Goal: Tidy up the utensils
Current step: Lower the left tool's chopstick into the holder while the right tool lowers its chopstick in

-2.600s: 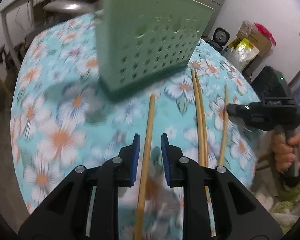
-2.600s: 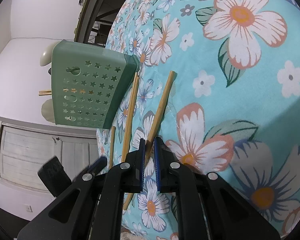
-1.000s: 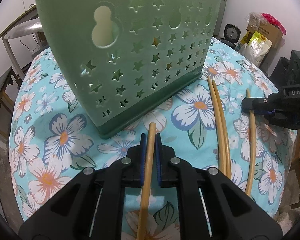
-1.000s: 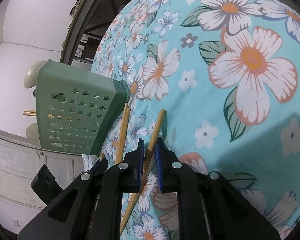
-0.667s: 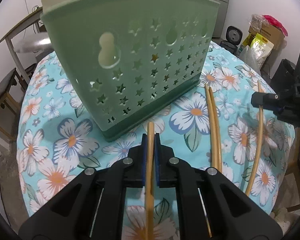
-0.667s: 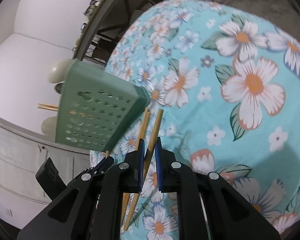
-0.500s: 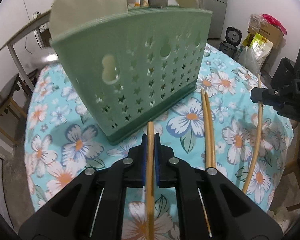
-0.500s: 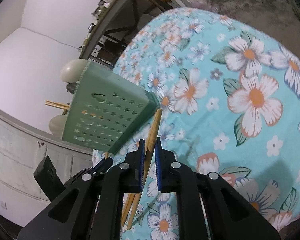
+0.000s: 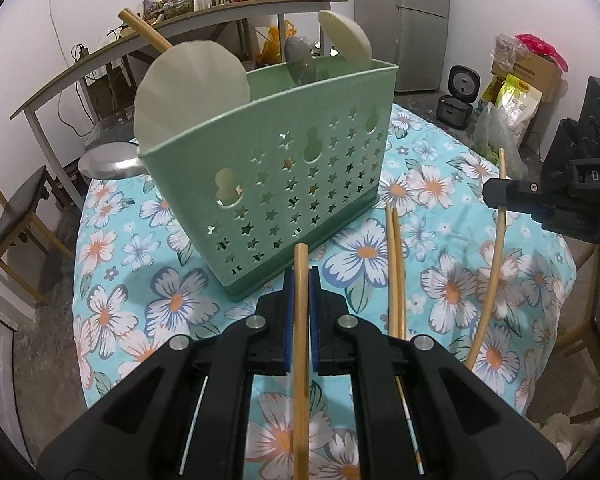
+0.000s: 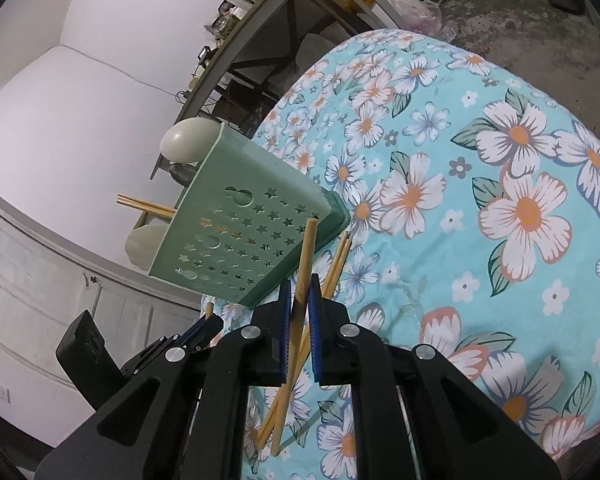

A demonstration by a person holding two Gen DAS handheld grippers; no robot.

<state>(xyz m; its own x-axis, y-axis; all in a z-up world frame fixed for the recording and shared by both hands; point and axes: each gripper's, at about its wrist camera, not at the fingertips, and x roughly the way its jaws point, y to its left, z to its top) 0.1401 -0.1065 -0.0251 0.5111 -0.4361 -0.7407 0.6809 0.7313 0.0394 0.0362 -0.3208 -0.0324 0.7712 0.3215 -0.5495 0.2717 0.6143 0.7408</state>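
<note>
My left gripper [image 9: 301,277] is shut on a wooden chopstick [image 9: 300,360], held off the floral tablecloth [image 9: 172,304] and pointing at the green star-punched basket [image 9: 276,168]. A pair of chopsticks [image 9: 394,264] lies on the cloth to the right of it. At the right edge, the right gripper [image 9: 496,196] holds a second chopstick [image 9: 492,280] lifted at a slant. In the right wrist view my right gripper [image 10: 299,286] is shut on that chopstick [image 10: 306,252], its tip before the basket [image 10: 240,240]. The lying pair [image 10: 336,264] and the left gripper [image 10: 208,326] show below it.
Cream spoons [image 9: 192,84] and chopsticks [image 9: 144,32] stand in the basket. A metal pan [image 9: 108,160] sits behind it at the table's far edge. A chair [image 9: 16,208], a shelf table [image 9: 180,20] and bags [image 9: 516,80] surround the round table.
The left gripper shut on its chopstick. Both grippers then rose, lifting their chopsticks off the cloth. The basket's rim and the spoons inside came into view. The right wrist rolled.
</note>
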